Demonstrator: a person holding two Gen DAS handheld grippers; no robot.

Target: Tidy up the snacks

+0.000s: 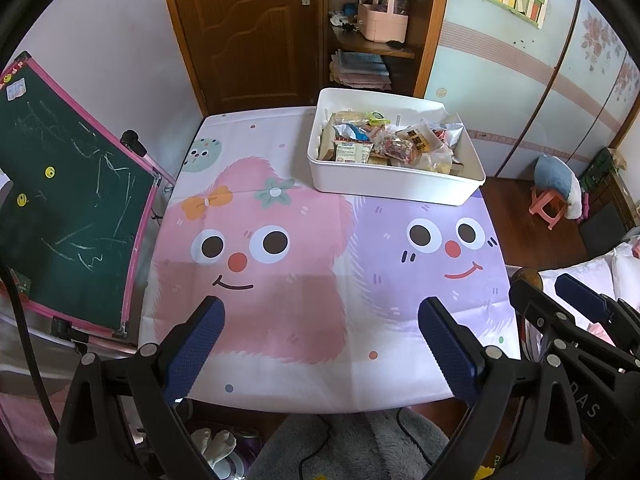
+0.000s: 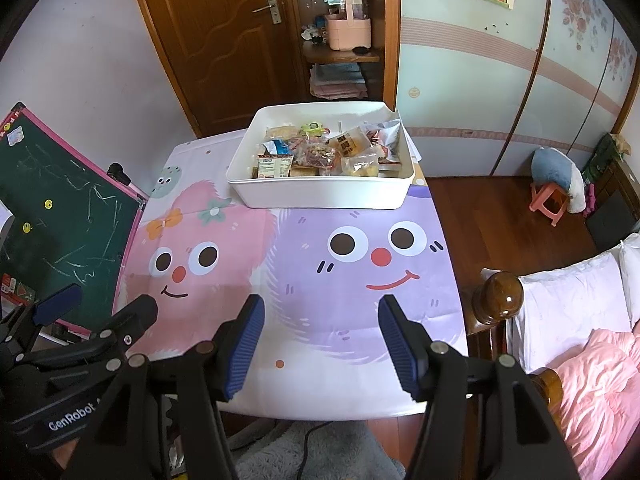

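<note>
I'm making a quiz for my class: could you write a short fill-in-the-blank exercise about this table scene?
1. The snack packets all lie inside a ____ bin at the table's far end.
2. Both tongs, left and right, stand open and hold ____.
3. The tablecloth shows a pink monster and a ____ one.
4. The board leaning beside the table has a ____ frame.

Missing words: white; nothing; purple; pink

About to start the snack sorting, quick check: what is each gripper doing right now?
Left gripper: open, holding nothing.
Right gripper: open, holding nothing.
</note>
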